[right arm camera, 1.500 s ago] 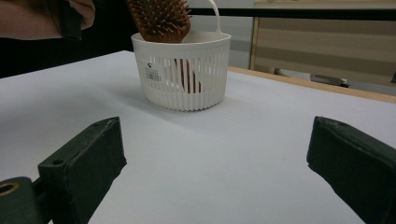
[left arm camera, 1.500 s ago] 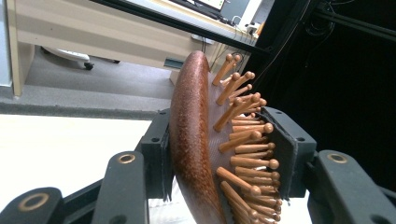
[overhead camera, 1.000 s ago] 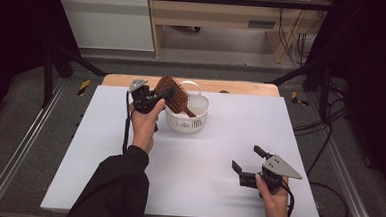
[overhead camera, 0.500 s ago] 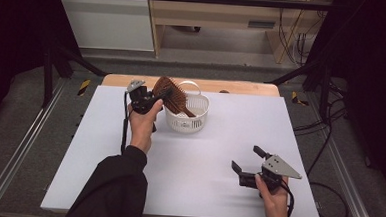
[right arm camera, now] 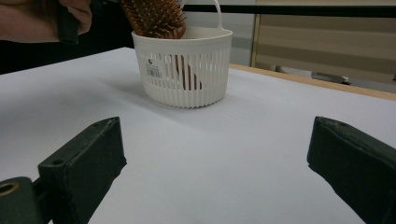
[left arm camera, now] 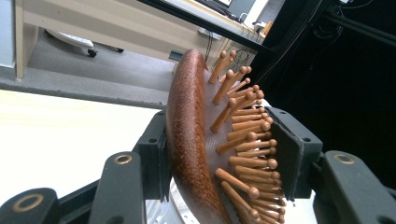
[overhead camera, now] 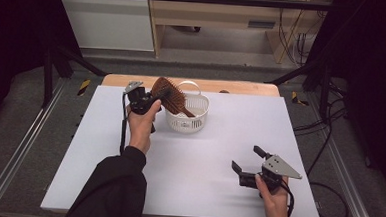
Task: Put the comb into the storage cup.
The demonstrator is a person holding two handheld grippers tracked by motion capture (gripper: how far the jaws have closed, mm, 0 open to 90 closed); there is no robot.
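— Counting what sits on the white table (overhead camera: 197,189)?

— One white slotted basket (overhead camera: 187,111) at the far middle, one brown wooden hairbrush (overhead camera: 169,94), two grippers.

— What does the basket hold?

— The brush's handle, slanting down inside; the head leans out past the left rim, clamped between the left gripper's (overhead camera: 149,100) jaws.

— And the right gripper (overhead camera: 247,159)?

— Jaws spread wide, holding nothing, at the near right with bare table around it.

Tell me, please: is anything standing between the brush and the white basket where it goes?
Nothing visible does. The left gripper is shut on the brush, whose handle already reaches down inside the white basket; its head leans over the rim.
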